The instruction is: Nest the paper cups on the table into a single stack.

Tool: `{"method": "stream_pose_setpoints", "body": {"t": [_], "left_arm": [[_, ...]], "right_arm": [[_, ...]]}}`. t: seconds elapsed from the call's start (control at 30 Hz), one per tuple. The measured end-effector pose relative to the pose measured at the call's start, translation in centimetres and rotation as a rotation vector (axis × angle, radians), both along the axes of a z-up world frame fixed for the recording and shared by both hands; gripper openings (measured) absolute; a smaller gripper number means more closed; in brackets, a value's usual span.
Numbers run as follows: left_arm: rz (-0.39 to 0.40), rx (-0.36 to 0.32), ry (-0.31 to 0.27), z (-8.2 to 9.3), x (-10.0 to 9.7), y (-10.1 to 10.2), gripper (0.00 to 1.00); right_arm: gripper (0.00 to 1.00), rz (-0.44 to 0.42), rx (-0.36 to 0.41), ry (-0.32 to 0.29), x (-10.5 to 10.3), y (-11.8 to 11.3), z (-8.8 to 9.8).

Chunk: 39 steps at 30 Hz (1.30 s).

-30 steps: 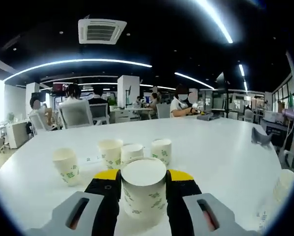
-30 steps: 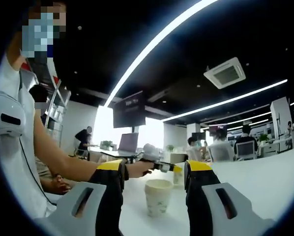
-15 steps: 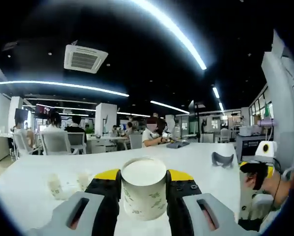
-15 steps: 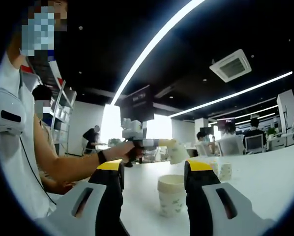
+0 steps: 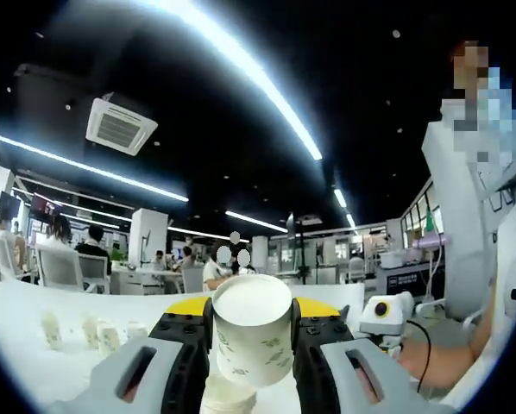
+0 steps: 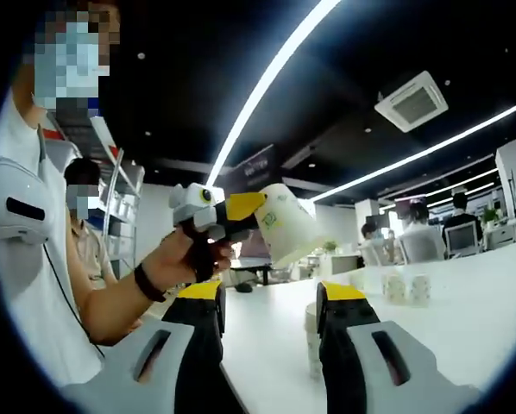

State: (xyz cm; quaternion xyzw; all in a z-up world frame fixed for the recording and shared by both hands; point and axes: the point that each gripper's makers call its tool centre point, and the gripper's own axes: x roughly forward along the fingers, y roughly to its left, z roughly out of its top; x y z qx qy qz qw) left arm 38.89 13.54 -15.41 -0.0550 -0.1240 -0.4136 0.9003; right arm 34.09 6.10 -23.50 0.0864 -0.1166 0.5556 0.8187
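Cup point(image 5: 252, 335) stayed pinched firmly in my left tongs point(image 5: 254, 345), and within that last second I swung it off the spread of loose cups point(image 5: 90, 331) across the table point(image 5: 34, 362) until it hung over the standing cup point(image 5: 229, 398). My right tongs point(image 6: 267, 332) sat parted around that standing cup point(image 6: 311, 343), gripping nothing as far as I could tell. Looked to me like one drop away from nesting; several cups were left.
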Motion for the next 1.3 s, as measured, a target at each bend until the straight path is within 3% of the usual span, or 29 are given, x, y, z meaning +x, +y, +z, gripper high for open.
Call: {"method": "stream_pose_setpoints", "body": {"t": [0.27, 0.4, 0.57, 1.03, 1.3], "left_arm": [[-0.035, -0.071, 0.024, -1.6, -1.6, -1.8, 0.38], [-0.029, -0.067, 0.045, -2.7, -1.3, -2.2, 0.38], [-0.044, -0.071, 0.063, -3.2, -1.5, -2.9, 0.38], [-0.018, 0.018, 0.029, -4.3, -2.4, -3.5, 0.39], [-0.049, 0.024, 0.070, -4.8, -2.8, -3.9, 0.44]], "right_arm": [[0.33, 0.009, 0.010, 0.019, -0.1, 0.3, -0.6], [0.22, -0.005, 0.026, 0.026, 0.2, -0.2, -0.4], [0.17, -0.031, 0.030, 0.035, 0.8, -0.8, -0.6], [0.05, -0.092, -0.029, -0.006, 1.6, -1.9, -1.3], [0.02, -0.101, -0.023, -0.008, 1.7, -2.3, -1.3]]}}
